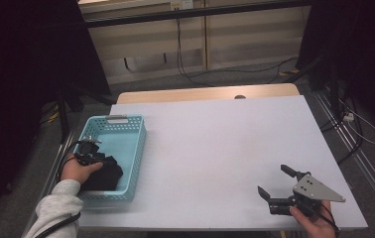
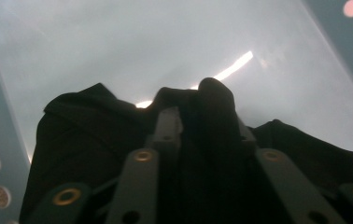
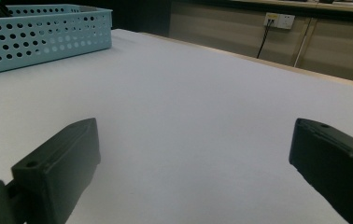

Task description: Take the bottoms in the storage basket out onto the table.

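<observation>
A light blue perforated basket (image 1: 121, 121) stands at the table's left edge, with a crumpled black cloth (image 1: 107, 173) in its near end. My left gripper (image 1: 96, 161) reaches down into the basket. In the left gripper view its jaws (image 2: 198, 116) are shut on a fold of the black cloth (image 2: 81, 135), which bulges up between them above the pale basket floor (image 2: 165, 42). Near the table's front right corner my right gripper (image 1: 273, 179) is held low, open and pointing left. In the right gripper view nothing lies between the wide-apart jaws of the right gripper (image 3: 191, 149).
The white table top (image 1: 215, 139) stretches between the basket and the right gripper. Seen from the right gripper, the basket's (image 3: 39, 37) holed side wall stands far off at the upper left. Cables trail on the floor beyond the table (image 1: 190, 74).
</observation>
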The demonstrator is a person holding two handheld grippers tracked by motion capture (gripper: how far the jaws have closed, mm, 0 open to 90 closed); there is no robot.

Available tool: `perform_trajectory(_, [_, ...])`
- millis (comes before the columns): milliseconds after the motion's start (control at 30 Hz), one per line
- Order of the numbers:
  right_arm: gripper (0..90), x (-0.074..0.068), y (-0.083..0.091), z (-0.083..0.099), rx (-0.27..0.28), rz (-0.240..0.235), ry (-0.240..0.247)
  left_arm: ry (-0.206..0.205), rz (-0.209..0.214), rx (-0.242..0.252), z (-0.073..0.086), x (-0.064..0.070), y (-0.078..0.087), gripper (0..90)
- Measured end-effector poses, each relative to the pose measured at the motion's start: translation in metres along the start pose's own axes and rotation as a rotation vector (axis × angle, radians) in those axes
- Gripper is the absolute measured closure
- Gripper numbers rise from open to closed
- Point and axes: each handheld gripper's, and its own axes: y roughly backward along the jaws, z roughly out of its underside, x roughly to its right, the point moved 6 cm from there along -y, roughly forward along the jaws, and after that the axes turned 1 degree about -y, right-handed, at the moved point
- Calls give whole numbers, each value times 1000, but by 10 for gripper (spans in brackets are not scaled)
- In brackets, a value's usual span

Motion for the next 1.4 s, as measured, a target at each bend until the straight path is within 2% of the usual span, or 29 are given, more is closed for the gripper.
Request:
perform_trajectory(100, [9, 0, 0, 0, 0, 0, -1, 13, -6, -2, -2, 1, 0, 762])
perform_trajectory(133, [9, 0, 0, 0, -1, 1, -1, 29, -1, 7, -3, 2, 0, 766])
perform_trajectory(233, [9, 0, -1, 0, -1, 0, 0, 38, -10, 30, -9, 1, 2, 773])
perform_trajectory(300, [9, 0, -2, -1, 2, 0, -1, 37, 6, 39, -14, 3, 2, 776])
perform_trajectory(433, [9, -1, -3, -1, 0, -3, -1, 25, 24, 57, -28, 8, -1, 781])
perform_trajectory(567, [9, 0, -4, 0, -2, 0, -2, 39, 46, 110, -49, 15, -3, 782])
perform_trajectory(633, [9, 1, -3, 0, -1, -3, -5, 14, 44, 129, -61, 19, -3, 782])
perform_trajectory(700, [9, 1, -3, 0, 1, -3, -8, 1, 60, 139, -70, 26, -6, 779])
perform_trajectory(767, [9, 1, -3, 0, 1, -4, -7, -6, 38, 152, -74, 30, -10, 753])
perform_trajectory(800, [9, 1, -2, 1, -1, -5, -6, -11, 28, 151, -74, 30, -12, 736])
perform_trajectory(833, [9, 1, -2, 1, -1, -6, -6, 7, 25, 151, -74, 30, -13, 689])
perform_trajectory(900, [9, 2, -1, 1, -1, -3, -4, 32, 4, 144, -73, 29, -13, 437])
perform_trajectory(967, [9, 2, 2, 1, 1, -3, -6, 25, -3, 129, -70, 27, -12, 298])
perform_trajectory(1033, [9, 3, 3, 2, 1, 1, -7, 42, -21, 124, -67, 24, -8, 174])
perform_trajectory(1067, [9, 4, 3, 2, 1, 2, -8, 44, -27, 130, -66, 22, -4, 139])
perform_trajectory(1133, [9, 4, 4, 2, 5, 2, -9, 62, -31, 153, -65, 20, 4, 121])
perform_trajectory(1267, [9, 1, 2, 1, 5, -1, -5, 67, -13, 157, -61, 21, 14, 108])
perform_trajectory(1400, [9, -2, -2, 0, 0, -8, 0, 53, -10, 164, -55, 19, 18, 101])
